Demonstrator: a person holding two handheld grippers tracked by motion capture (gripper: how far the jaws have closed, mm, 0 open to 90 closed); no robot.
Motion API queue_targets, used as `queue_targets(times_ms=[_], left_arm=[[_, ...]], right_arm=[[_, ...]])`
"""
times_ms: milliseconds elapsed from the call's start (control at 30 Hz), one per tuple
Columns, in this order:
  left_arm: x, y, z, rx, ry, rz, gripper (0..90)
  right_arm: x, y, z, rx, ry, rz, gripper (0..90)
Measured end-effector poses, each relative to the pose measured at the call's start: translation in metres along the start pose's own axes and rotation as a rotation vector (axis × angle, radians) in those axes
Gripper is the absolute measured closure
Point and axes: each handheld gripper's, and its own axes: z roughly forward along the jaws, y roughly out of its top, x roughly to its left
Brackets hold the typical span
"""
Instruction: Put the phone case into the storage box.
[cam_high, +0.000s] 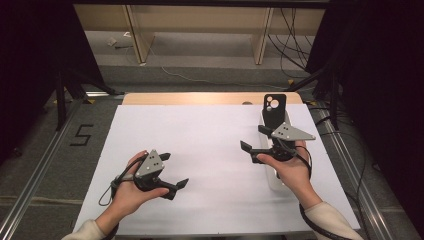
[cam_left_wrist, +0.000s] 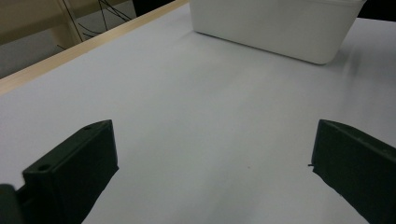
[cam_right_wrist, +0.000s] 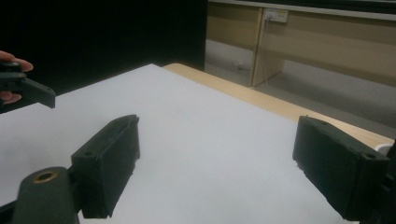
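Phone case (cam_high: 274, 109) stands upright at 12 o'clock from the right gripper (cam_high: 254, 141), nearer than the left gripper (cam_high: 174, 170); both grippers' fingers apart, empty.

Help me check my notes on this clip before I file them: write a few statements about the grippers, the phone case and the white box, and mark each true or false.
1. Both grippers have their jaws apart with nothing between them. True: the left gripper and the right gripper are both open and hold nothing.
2. The black phone case lies flat at the middle of the white sheet. False: it stands up at the far right of the table, at the far end of the white box.
3. The right gripper is over the white box. True.
4. The left gripper holds the phone case. False: its jaws hold nothing and are over the bare sheet.
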Motion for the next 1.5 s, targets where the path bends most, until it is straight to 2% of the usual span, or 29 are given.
queue_targets(times_ms=[700, 1500], left_arm=[[0.000, 0.000, 0.000, 0.000, 0.000, -0.002, 0.0], [0.000, 0.000, 0.000, 0.002, 0.001, -0.003, 0.0]], right_arm=[[0.005, -0.012, -0.016, 0.018, 0.040, -0.021, 16.6], [0.007, -0.023, -0.025, 0.033, 0.052, -0.032, 16.7]])
